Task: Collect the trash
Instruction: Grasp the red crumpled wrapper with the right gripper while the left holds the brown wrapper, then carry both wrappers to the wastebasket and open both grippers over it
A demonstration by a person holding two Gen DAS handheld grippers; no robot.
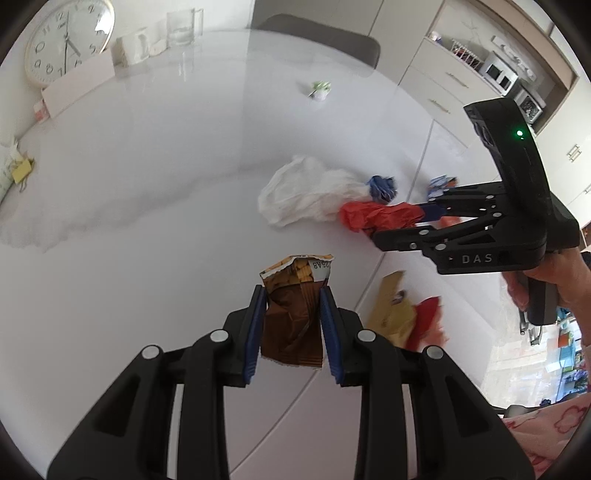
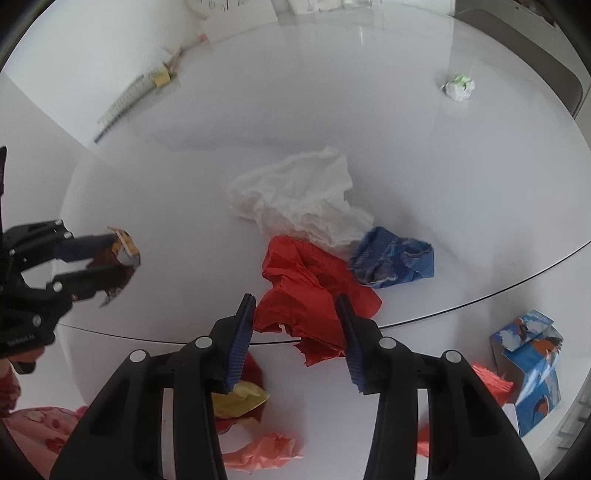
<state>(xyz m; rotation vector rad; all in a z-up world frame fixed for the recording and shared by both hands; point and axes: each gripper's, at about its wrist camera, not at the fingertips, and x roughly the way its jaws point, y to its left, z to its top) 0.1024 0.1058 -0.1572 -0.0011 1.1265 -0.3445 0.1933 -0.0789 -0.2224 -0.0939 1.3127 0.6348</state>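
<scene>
My left gripper (image 1: 291, 295) is shut on a crumpled brown and yellow snack wrapper (image 1: 291, 317), held above the white table (image 1: 147, 184). In the right wrist view that left gripper (image 2: 114, 258) shows at the left with the wrapper (image 2: 123, 251). My right gripper (image 2: 295, 301) points down at a crumpled red paper (image 2: 303, 280), and both blue pads press on its sides. The left wrist view shows the right gripper (image 1: 399, 223) clamped on the red paper (image 1: 369, 216). Touching it lie a white tissue (image 2: 303, 199) and a blue crumpled scrap (image 2: 391, 262). A small white and green ball (image 2: 460, 86) lies far off.
Below the table's near edge lie a yellow wrapper (image 2: 240, 402), pink paper (image 2: 266, 450) and a blue printed box (image 2: 532, 365). A clock (image 1: 68, 40), a glass (image 1: 183, 26) and a yellow item (image 1: 22, 171) stand along the far side. A chair back (image 1: 321, 37) is behind.
</scene>
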